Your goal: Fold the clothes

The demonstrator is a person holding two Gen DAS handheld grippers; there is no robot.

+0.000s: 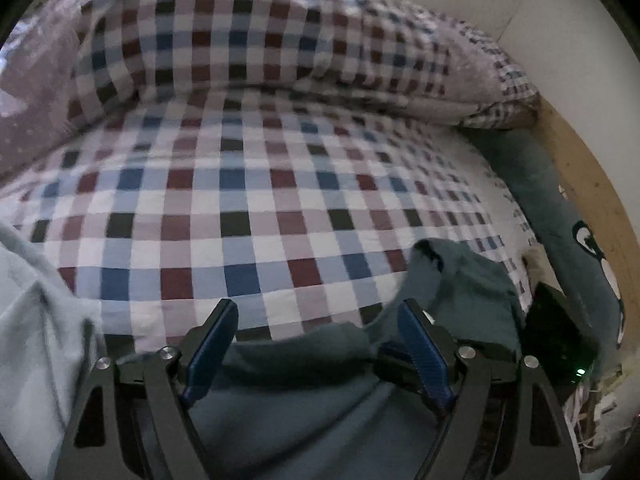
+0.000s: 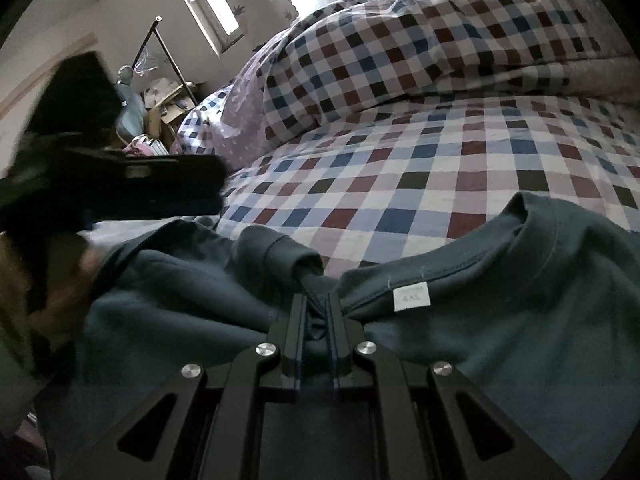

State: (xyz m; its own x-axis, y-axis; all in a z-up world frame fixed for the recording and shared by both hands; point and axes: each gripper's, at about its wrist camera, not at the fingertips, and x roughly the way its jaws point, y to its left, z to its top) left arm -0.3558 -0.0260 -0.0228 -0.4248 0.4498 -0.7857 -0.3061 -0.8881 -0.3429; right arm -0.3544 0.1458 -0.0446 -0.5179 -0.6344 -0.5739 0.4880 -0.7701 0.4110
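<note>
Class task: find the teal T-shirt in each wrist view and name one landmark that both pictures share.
Left wrist view: the teal T-shirt fills the bottom centre, under the open jaws of the left gripper.
Right wrist view: it spreads across the lower half, a fold pinched by the right gripper.
Shared landmark: the checked bedsheet.

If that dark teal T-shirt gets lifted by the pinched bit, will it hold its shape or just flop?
Probably flop: the T-shirt already bunches into soft folds where the right tool pinches it. It looks light, thin knit, so it should drape. It likely won't slip much; the checked bedsheet looks matte.
</note>
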